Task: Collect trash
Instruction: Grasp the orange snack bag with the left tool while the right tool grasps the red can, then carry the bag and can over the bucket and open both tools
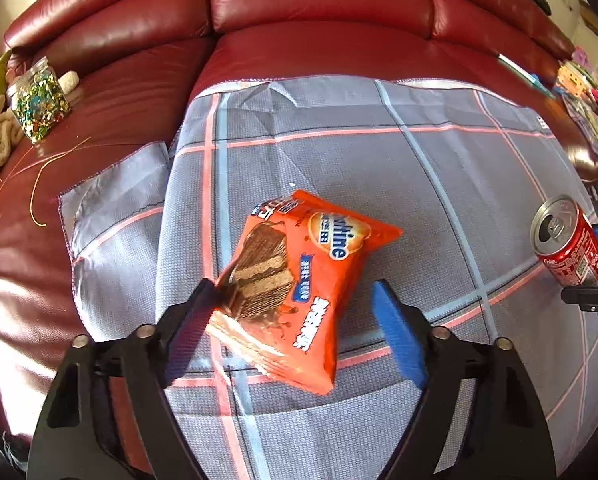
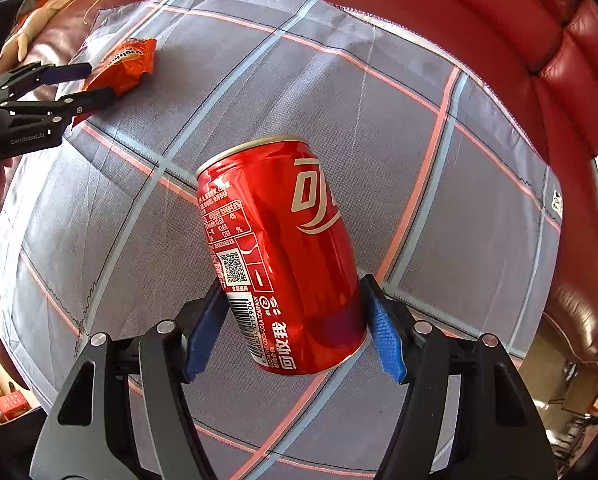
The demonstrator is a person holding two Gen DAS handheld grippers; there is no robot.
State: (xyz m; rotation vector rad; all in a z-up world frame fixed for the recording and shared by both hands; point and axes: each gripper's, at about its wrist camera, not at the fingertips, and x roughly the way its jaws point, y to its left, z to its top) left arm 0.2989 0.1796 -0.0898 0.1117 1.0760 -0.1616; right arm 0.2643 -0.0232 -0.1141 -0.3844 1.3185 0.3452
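1. On the grey plaid cloth (image 1: 339, 152) spread over the dark red leather sofa (image 1: 319, 4), an orange plastic snack wrapper (image 1: 299, 280) is lying flat between the fingers of the left gripper (image 1: 295, 300).
2. That gripper is standing partly open: its left finger is touching the wrapper's edge, while the blue right pad (image 1: 399, 332) is staying clear of it, so nothing is clamped.
3. Part of the wrapper's lettering is being cut off by a fold.
4. Across the cloth, the right gripper (image 2: 291, 316) is clamping a red aluminium drink can (image 2: 279, 248), both blue pads pressing its sides, the can tilting.
5. From the right wrist view the can's top is facing away; the can itself is hiding whether it is touching the cloth.
6. Near the sofa's back, a clear jar of glittery bits (image 1: 39, 100) is standing, its contents too small to identify.
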